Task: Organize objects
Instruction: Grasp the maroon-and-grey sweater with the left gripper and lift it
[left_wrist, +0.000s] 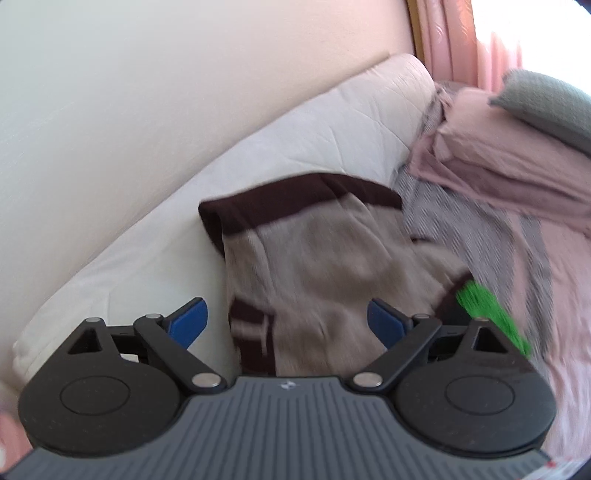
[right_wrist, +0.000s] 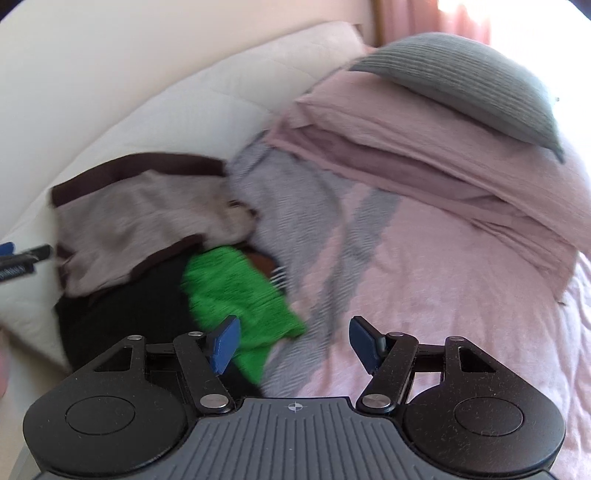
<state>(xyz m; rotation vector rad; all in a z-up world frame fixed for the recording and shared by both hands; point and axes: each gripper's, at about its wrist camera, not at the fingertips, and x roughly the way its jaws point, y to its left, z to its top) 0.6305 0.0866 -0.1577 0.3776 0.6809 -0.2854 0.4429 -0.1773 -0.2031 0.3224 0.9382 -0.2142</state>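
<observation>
Beige garment (left_wrist: 314, 266) just ahead of wide, empty left claw (left_wrist: 287, 323); right claw (right_wrist: 293, 345) likewise wide.

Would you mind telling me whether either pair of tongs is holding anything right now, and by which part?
Nothing is held. The left tongs and the right tongs are both open, hovering above the clothes pile without touching it.

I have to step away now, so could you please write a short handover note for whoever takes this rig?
Left gripper: open, empty, facing the tan brown-trimmed garment.
Right gripper: open, empty, above the pink bedsheet.
The clothes lie heaped by the white headboard cushion: tan garment on top, then black garment, green cloth, grey striped garment. The grey pillow lies on the folded pink bedding.
Done: nothing visibly sorted.
Left: sort the heap.
</observation>
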